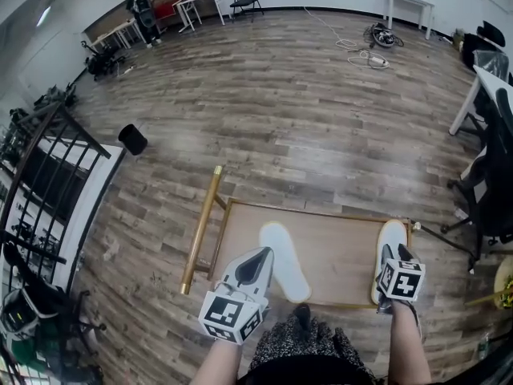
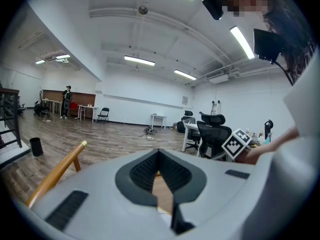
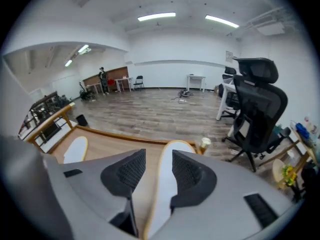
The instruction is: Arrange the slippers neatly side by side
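Note:
Two white slippers lie on a low wooden platform point(image 1: 341, 251) with a gold rim. One slipper point(image 1: 286, 261) lies angled near the middle-left; it also shows at the left of the right gripper view point(image 3: 75, 149). The other slipper point(image 1: 391, 239) lies along the platform's right edge. My right gripper point(image 1: 394, 255) is over it, open, and the slipper point(image 3: 165, 189) runs between the jaws with the pads clear of its sides. My left gripper point(image 1: 258, 257) hovers just left of the middle slipper, tilted up, with its jaws point(image 2: 159, 153) shut on nothing.
A gold bar point(image 1: 200, 231) runs along the platform's left side. A black bin point(image 1: 132, 139) stands on the wood floor at the left, next to a dark railing point(image 1: 48, 175). Black office chairs point(image 1: 489, 175) and a desk crowd the right. Cables point(image 1: 369, 54) lie far back.

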Demonstrator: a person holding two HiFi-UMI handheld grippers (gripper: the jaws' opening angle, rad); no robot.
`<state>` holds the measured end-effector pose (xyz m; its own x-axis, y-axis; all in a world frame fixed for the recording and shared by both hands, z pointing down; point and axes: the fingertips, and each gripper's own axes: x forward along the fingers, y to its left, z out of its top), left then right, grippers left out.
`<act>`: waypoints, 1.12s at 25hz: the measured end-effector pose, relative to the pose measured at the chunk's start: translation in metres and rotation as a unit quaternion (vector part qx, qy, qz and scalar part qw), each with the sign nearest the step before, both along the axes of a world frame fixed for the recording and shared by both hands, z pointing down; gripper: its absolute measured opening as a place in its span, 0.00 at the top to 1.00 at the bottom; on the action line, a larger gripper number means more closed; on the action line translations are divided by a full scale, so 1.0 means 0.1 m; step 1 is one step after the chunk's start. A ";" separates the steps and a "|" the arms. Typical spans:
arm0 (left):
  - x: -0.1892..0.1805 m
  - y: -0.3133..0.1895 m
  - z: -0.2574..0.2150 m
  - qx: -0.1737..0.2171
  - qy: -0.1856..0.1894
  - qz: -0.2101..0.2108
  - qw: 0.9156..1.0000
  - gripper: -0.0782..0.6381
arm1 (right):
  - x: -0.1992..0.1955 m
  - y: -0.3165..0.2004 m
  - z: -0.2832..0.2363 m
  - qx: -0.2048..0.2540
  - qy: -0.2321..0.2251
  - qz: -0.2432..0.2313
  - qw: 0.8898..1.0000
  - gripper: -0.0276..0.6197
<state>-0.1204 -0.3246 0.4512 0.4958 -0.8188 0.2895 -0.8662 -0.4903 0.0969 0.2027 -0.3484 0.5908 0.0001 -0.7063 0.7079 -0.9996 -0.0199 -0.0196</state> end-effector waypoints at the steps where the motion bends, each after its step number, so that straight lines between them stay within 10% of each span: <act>1: -0.01 0.00 0.01 -0.001 0.001 -0.002 1.000 0.90 | -0.24 -0.05 -0.06 0.008 -0.018 -0.024 1.000 0.73; 13: -0.41 0.00 0.04 -0.007 0.000 -0.037 0.999 0.90 | -2.89 0.01 0.42 -0.037 -0.055 -0.303 0.951 0.73; 28: -0.75 0.07 0.25 -0.034 -0.005 -0.058 0.998 0.90 | -3.30 0.04 0.88 -0.080 0.016 -0.339 0.937 0.71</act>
<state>-0.1957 -0.3175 0.4762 0.3962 -0.8483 0.3512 -0.9176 -0.3796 0.1182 -0.1276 -0.3446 0.6787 -0.3868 -0.4370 0.8120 -0.7841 0.6193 -0.0401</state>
